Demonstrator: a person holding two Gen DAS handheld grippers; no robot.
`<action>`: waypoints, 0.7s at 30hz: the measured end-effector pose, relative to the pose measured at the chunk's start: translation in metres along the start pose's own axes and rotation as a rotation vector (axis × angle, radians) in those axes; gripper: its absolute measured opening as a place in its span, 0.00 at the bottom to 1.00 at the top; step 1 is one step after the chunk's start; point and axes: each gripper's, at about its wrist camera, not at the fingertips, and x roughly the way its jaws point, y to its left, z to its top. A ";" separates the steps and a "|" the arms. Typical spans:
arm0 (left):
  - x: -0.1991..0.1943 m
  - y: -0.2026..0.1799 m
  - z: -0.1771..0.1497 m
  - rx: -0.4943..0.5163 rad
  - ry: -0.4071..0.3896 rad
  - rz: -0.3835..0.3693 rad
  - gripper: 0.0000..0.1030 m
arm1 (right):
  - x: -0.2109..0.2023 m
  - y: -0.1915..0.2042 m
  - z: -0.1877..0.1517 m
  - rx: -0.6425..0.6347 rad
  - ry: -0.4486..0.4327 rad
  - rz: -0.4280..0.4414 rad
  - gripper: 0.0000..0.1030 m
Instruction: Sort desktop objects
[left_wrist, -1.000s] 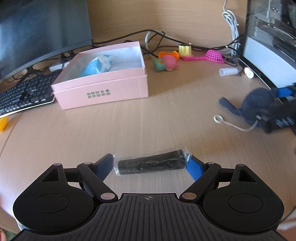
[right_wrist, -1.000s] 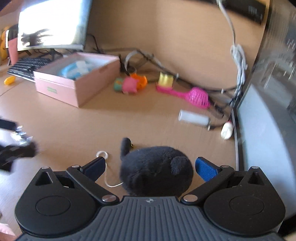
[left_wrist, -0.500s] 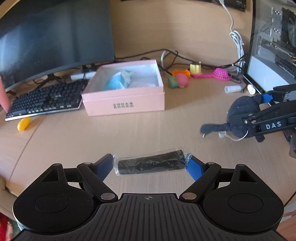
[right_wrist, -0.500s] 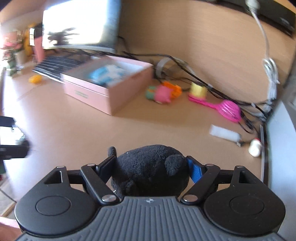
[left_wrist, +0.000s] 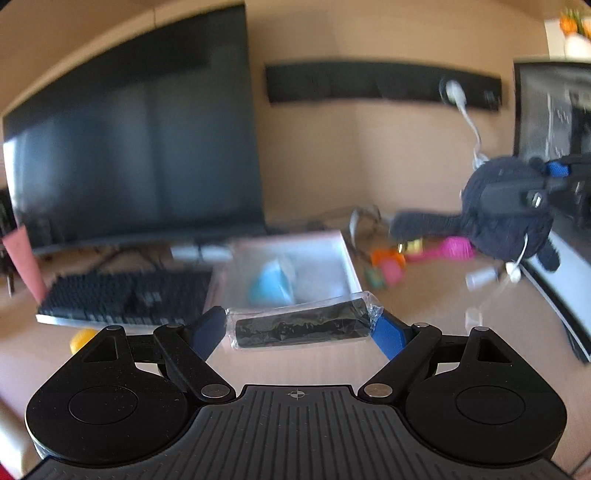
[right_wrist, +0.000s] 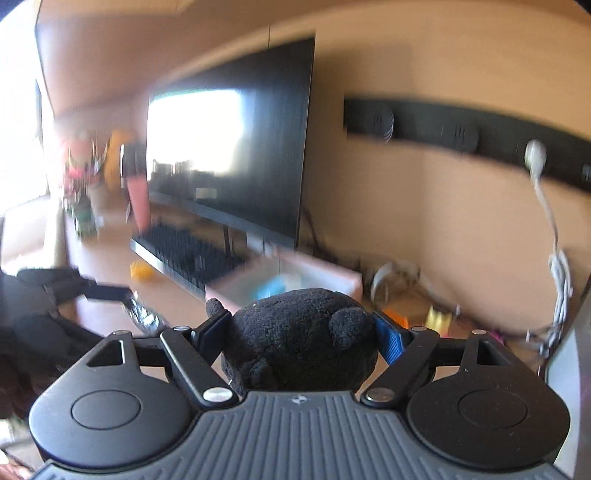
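My left gripper is shut on a black roll in clear plastic wrap and holds it above the desk, in front of the open pink box. My right gripper is shut on a black plush toy and holds it high in the air. The plush and the right gripper also show at the right of the left wrist view, above the small toys. The pink box lies ahead of the plush in the right wrist view, blurred.
A large dark monitor and a black keyboard stand at the left. Small coloured toys and a pink scoop lie behind the box. A computer case stands at the right. A yellow piece lies by the keyboard.
Both grippers rose from the desk and tilted upward. The right gripper closed on the plush and lifted it. The left gripper carried the wrapped roll up toward the pink box.
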 end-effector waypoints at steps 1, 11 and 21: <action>-0.001 0.004 0.006 0.002 -0.019 0.001 0.86 | -0.003 0.001 0.009 0.002 -0.028 -0.003 0.79; 0.044 0.056 0.042 0.015 -0.099 -0.023 0.86 | 0.031 0.004 0.090 0.071 -0.175 -0.036 0.79; 0.160 0.080 0.044 0.014 -0.026 -0.128 0.94 | 0.164 -0.012 0.109 0.337 0.006 -0.010 0.86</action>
